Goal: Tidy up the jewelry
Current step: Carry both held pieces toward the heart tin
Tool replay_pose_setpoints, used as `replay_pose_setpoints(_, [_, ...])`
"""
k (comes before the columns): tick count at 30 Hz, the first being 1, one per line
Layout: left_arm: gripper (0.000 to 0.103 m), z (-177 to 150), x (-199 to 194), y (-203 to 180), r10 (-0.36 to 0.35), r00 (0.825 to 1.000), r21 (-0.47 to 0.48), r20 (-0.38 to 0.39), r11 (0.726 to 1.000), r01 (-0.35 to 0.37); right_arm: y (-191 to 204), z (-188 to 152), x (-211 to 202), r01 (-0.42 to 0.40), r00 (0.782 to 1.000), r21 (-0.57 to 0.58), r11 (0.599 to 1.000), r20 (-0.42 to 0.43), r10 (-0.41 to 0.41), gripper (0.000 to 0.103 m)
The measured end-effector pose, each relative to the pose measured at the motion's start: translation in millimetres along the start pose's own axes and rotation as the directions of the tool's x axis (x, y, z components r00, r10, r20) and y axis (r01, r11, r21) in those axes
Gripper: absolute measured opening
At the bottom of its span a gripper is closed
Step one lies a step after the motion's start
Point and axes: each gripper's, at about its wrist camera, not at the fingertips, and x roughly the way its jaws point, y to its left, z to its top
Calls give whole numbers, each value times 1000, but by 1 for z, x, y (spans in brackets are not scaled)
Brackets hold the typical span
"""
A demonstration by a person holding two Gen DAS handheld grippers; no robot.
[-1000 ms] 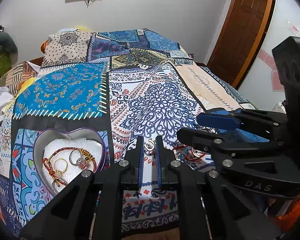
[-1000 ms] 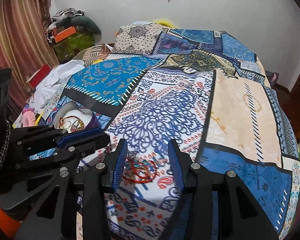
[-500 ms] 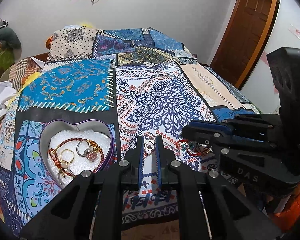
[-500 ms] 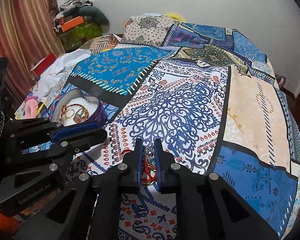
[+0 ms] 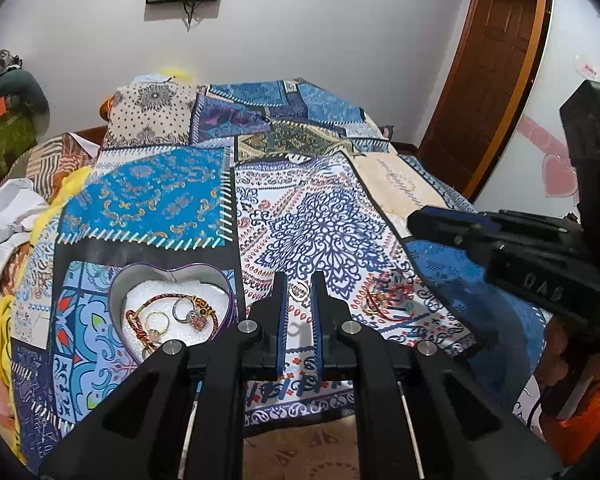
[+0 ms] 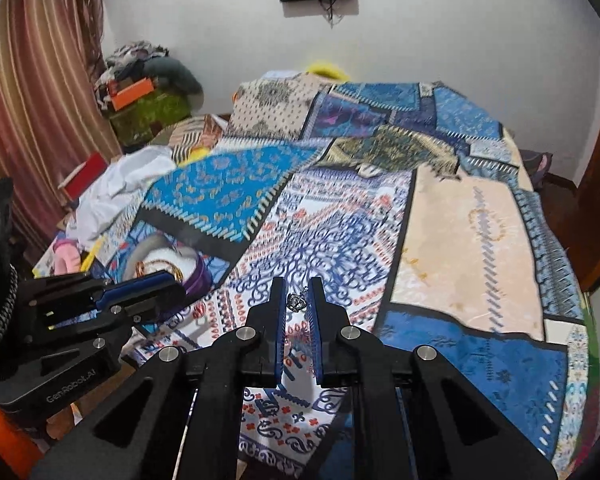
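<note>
Both tongs are clamped: left gripper (image 5: 299,292) on a ring (image 5: 299,291), right gripper (image 6: 298,300) on a crown ring (image 6: 297,301). Quilt (image 5: 320,232) carries a heart tin (image 5: 140,280) of jewelry; bracelets (image 5: 388,300) lie right.

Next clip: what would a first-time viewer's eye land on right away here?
First, the bright patchwork bedspread filling both views. Next, each hand-held gripper pinching something small: the left hand-held gripper shut on a small ring, the right hand-held gripper on a silver crown-shaped ring. Then the heart-shaped tin at lower left, holding rings and a braided bracelet, with a red bracelet pile lying to its right.
</note>
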Motion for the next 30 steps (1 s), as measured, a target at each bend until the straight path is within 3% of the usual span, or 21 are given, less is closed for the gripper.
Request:
replay_pose_setpoints(17, [9, 4, -54, 13, 40, 993, -11, 108, 999, -39, 26, 20, -47, 0, 990, -22, 1000, 138, 3, 10])
replay_pose_setpoints(30, [9, -5, -65, 53, 102, 988, -69, 119, 993, -94, 68, 35, -32, -80, 985, -84, 993, 147, 92, 10])
